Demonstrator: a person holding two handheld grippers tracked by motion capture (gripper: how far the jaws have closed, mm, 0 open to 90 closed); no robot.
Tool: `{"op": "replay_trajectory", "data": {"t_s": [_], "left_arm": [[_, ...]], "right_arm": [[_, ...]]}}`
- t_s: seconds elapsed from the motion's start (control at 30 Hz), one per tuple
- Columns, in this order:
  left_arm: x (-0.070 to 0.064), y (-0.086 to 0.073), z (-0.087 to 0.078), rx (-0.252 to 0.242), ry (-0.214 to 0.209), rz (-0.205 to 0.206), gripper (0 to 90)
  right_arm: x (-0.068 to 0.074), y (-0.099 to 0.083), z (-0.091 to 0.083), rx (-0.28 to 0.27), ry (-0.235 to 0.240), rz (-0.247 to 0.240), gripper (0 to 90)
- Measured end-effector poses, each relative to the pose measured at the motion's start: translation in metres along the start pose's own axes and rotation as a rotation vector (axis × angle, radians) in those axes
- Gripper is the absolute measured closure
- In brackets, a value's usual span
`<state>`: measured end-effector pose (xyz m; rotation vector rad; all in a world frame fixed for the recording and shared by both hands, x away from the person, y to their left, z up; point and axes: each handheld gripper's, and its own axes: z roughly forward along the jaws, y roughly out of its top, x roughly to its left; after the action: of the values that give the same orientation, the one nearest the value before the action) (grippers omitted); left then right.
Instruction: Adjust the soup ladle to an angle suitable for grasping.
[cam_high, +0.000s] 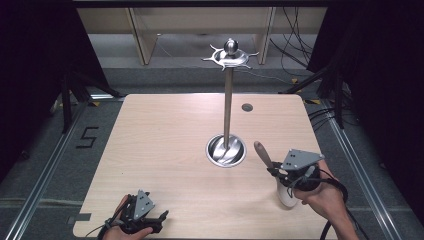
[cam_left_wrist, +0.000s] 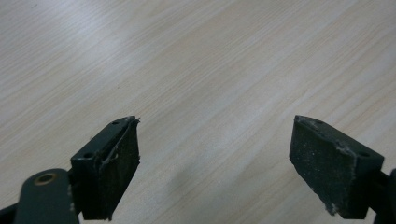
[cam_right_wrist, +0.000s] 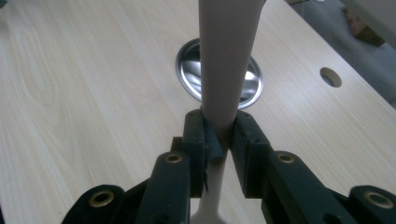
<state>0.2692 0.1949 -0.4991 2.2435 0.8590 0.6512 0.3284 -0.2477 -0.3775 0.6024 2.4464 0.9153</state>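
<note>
We see the table (cam_high: 165, 145) carrying a tall metal stand (cam_high: 227, 107) at its centre, round base down, hooked crown at twelve o'clock. At about four o'clock from that base, the right gripper (cam_high: 286, 176) has its fingers (cam_right_wrist: 194, 137) clamped on a spatula (cam_high: 263, 155), wooden handle tilted up, pale blade below. At seven o'clock, the left gripper (cam_high: 150, 222) rests low, fingers (cam_left_wrist: 116, 163) spread wide, holding nothing.

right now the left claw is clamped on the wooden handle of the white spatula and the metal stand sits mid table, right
Not quite: it is the right claw that is clamped on the wooden handle of the white spatula, as the right gripper view shows. The left claw is open over bare pale wooden table. The tall metal stand with a round base does sit mid table.
</note>
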Motion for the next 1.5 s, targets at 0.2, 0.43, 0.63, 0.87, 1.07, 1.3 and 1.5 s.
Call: {"op": "replay_trajectory", "data": {"t_s": [0.2,0.43,0.63,0.87,1.07,1.3,1.5], "left_arm": [[0.0,0.0,0.0,-0.003,-0.004,-0.006,15.6],[0.0,0.0,-0.001,0.001,-0.004,0.008,15.6],[0.0,0.0,0.0,0.001,-0.004,0.001,15.6],[0.0,0.0,0.0,-0.001,-0.001,0.002,15.6],[0.0,0.0,0.0,-0.006,-0.002,-0.006,15.6],[0.001,0.0,-0.001,0.0,-0.003,0.008,15.6],[0.001,0.0,-0.001,0.003,-0.002,0.012,15.6]], "right_arm": [[-0.004,-0.001,-0.003,-0.052,-0.001,0.021,77.0],[-0.009,-0.001,-0.01,-0.151,0.038,0.081,77.0],[-0.011,0.002,-0.013,-0.187,0.05,0.098,77.0],[-0.012,0.008,-0.013,-0.219,0.043,0.107,77.0],[-0.013,0.012,-0.013,-0.23,0.054,0.121,76.9],[-0.014,0.018,-0.014,-0.232,0.059,0.132,76.9],[-0.016,0.021,-0.012,-0.248,0.062,0.125,76.9]]}}
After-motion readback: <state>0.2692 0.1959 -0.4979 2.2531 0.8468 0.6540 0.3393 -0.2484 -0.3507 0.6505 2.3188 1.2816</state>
